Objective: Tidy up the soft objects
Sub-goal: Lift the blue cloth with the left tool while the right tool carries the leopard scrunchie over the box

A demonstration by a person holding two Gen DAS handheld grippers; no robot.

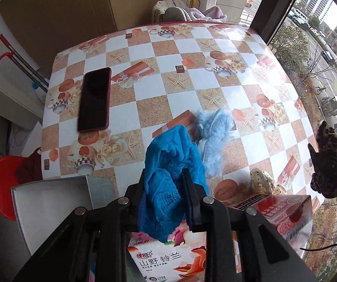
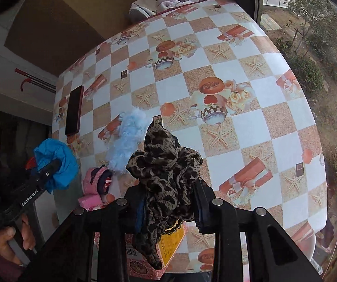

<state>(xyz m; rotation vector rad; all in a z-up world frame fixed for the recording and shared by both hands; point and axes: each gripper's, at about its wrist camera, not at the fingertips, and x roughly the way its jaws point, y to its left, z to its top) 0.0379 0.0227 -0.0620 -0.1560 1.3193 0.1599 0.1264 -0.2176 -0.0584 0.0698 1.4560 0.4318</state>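
Note:
My left gripper (image 1: 166, 176) is shut on a blue knitted cloth (image 1: 168, 162) and holds it above the near edge of the checkered table (image 1: 187, 87). It also shows in the right wrist view (image 2: 58, 162). My right gripper (image 2: 170, 185) is shut on a leopard-print cloth (image 2: 166, 166), held above the table; it shows at the right of the left wrist view (image 1: 326, 164). A fluffy light-blue piece (image 1: 213, 141) lies on the table just beyond the blue cloth, also in the right wrist view (image 2: 127, 141). A cream polka-dot piece (image 1: 265, 181) lies near the front.
A dark phone (image 1: 95, 98) lies at the table's left. A grey open box (image 1: 58, 202) and a tissue pack (image 1: 168, 256) sit under my left gripper. A red box (image 1: 288, 213) stands front right. Pink items (image 2: 98, 183) sit by the box. A red stool (image 1: 1, 183) stands left.

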